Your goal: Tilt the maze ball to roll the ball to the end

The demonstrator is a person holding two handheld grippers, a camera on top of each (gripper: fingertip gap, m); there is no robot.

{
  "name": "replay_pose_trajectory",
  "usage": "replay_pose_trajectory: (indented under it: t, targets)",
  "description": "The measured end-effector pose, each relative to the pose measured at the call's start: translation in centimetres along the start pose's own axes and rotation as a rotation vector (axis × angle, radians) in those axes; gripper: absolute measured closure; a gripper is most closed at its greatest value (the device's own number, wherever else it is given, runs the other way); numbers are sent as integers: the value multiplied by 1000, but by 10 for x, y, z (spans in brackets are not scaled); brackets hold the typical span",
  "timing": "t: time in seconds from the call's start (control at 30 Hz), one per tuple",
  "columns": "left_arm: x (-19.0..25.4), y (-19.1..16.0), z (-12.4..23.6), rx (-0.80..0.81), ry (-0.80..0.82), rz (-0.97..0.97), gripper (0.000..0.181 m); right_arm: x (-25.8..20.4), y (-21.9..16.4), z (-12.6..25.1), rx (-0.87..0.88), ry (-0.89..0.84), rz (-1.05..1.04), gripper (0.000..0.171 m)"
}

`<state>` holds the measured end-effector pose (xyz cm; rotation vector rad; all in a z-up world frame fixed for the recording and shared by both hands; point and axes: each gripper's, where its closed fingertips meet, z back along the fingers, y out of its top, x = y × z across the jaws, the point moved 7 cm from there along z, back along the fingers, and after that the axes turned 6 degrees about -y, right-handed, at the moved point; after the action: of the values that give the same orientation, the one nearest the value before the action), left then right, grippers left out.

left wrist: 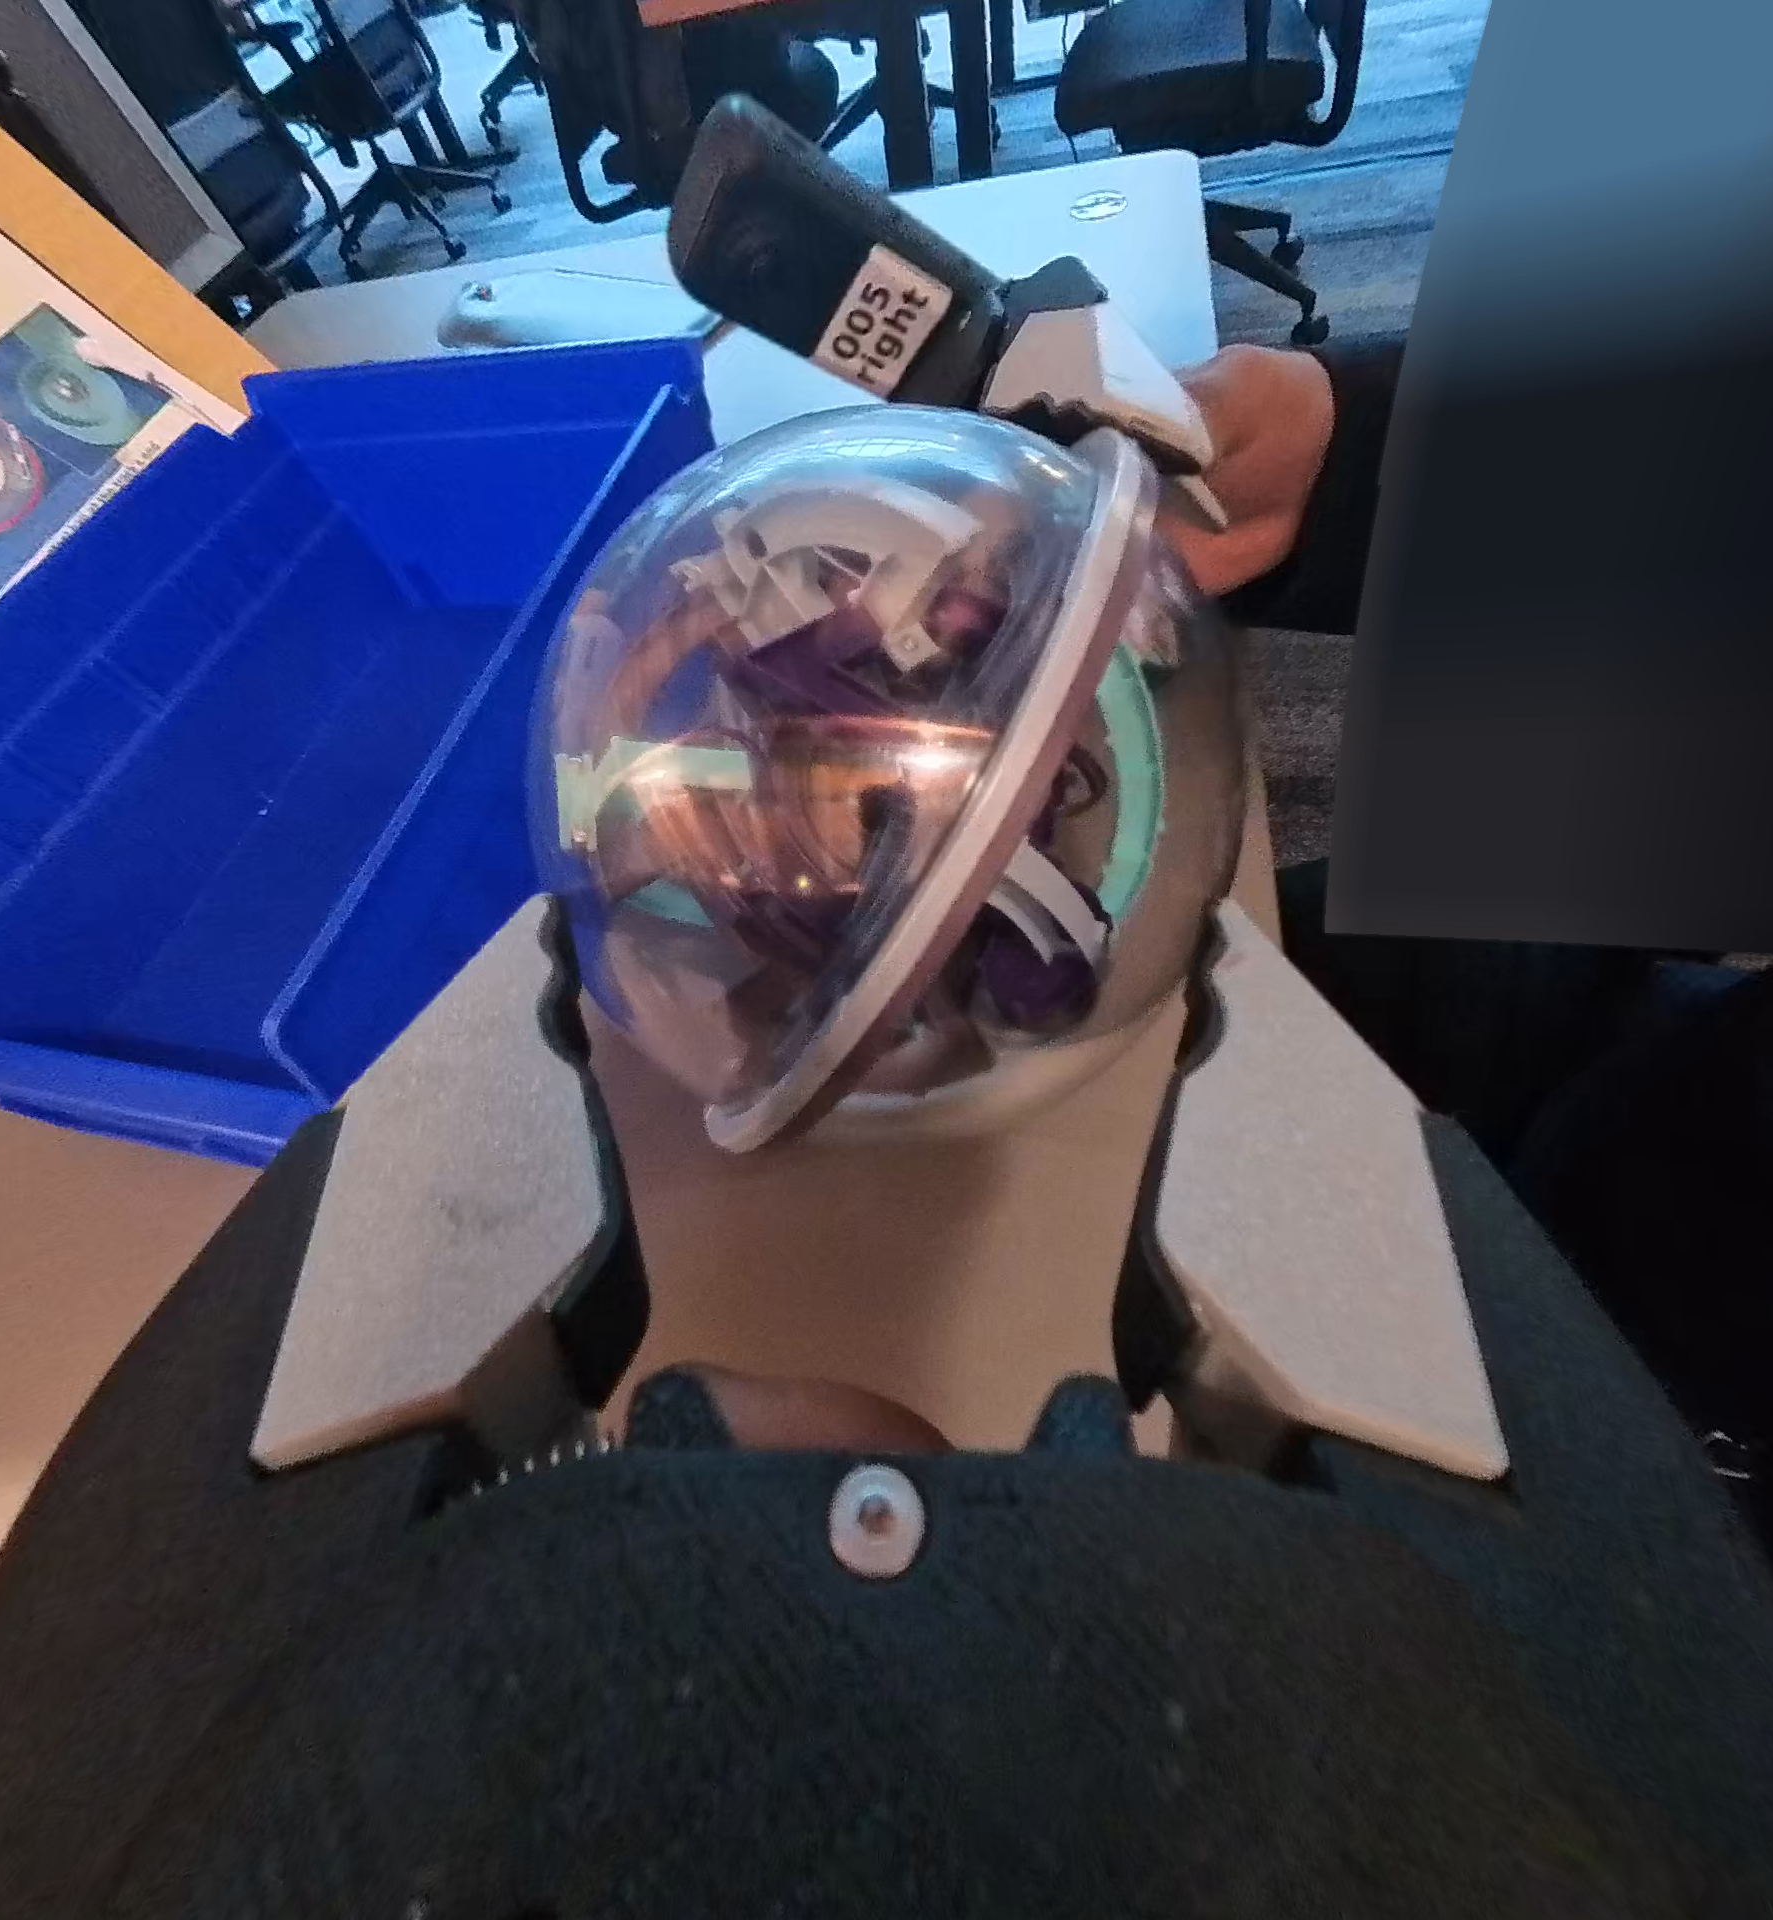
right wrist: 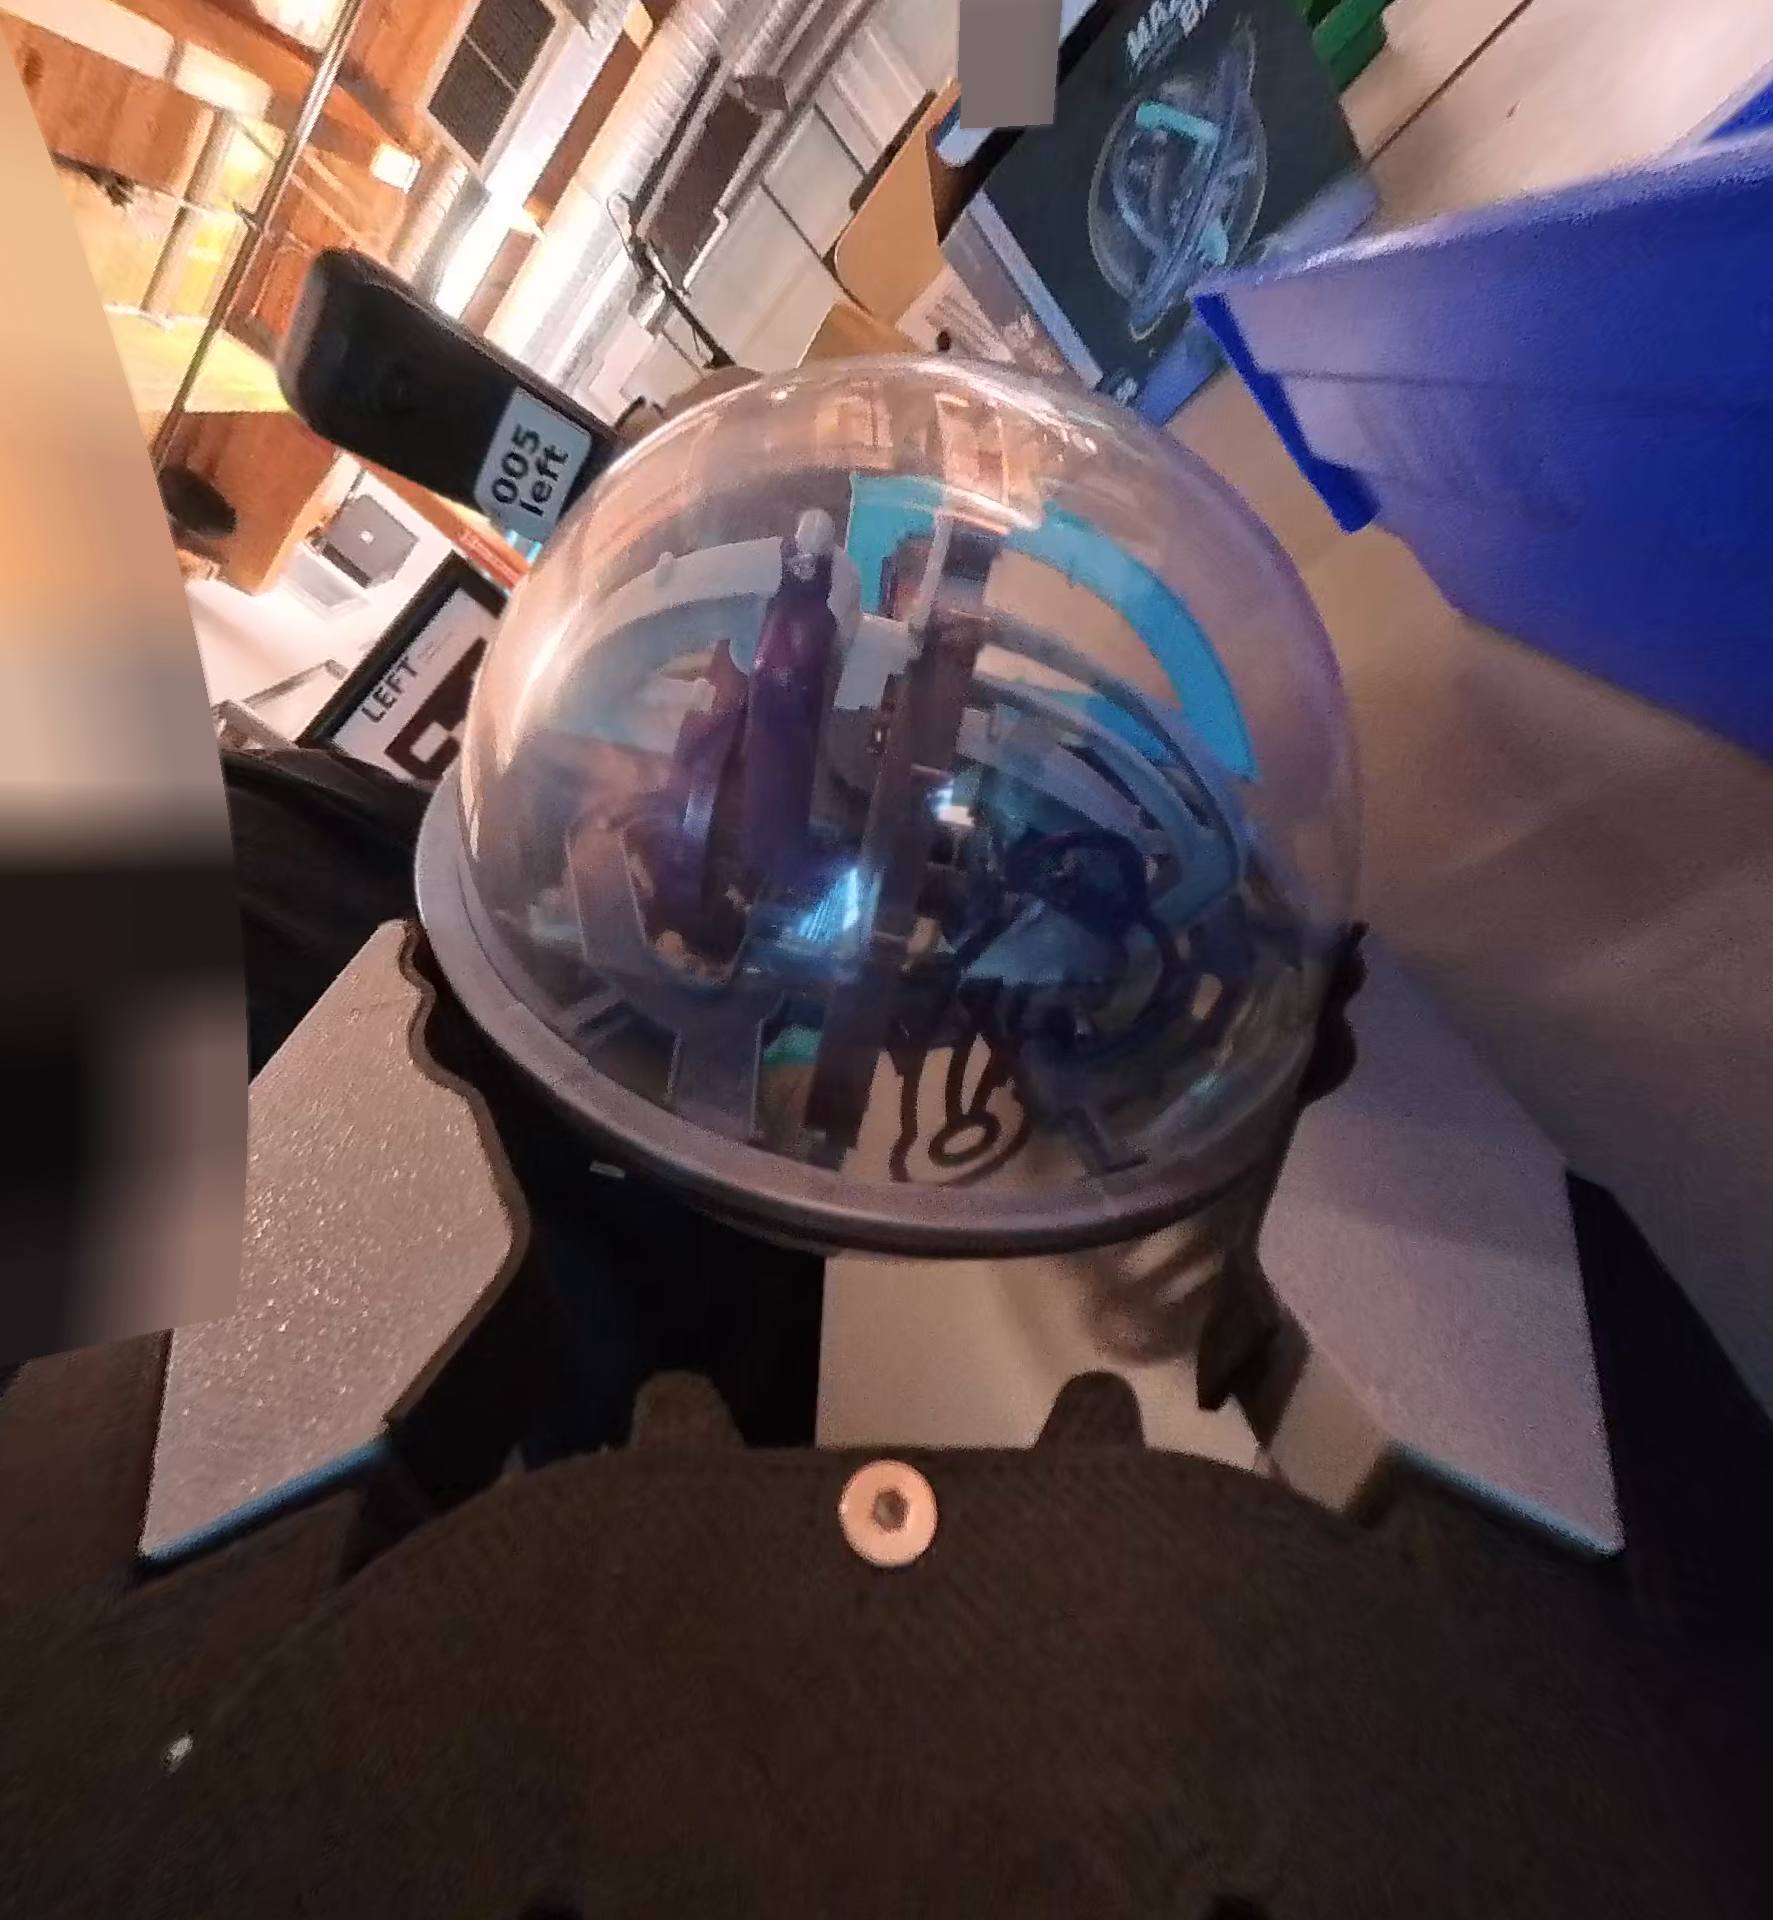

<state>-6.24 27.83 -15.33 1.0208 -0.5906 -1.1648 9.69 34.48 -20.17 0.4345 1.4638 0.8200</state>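
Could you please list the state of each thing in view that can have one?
maze ball: lifted off the table, tilted, seam ring slanted, held from both sides.
left gripper: jaws shut on the maze ball.
right gripper: jaws shut on the maze ball.
blue bin: open-topped, on the table.

A blue bin (left wrist: 238, 727) crowds the maze ball's (left wrist: 840, 769) left; table beneath lies bare.

small ball unseen inside maze ball (left wrist: 861, 769)
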Motion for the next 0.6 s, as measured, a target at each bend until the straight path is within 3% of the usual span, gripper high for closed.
replay_pose_trajectory:
  t: [0.43,0.5,0.6]
  targets:
    - [-2,3,4,30,9,-24,86,5,7,8,54,-4,12,15]
    - [-2,7,7,53,14,-54,99,7,7,10,55,4,-17,15]
    - [-1,18,19,143,-6,-92,145,11,8,15,69,13,-71,15]
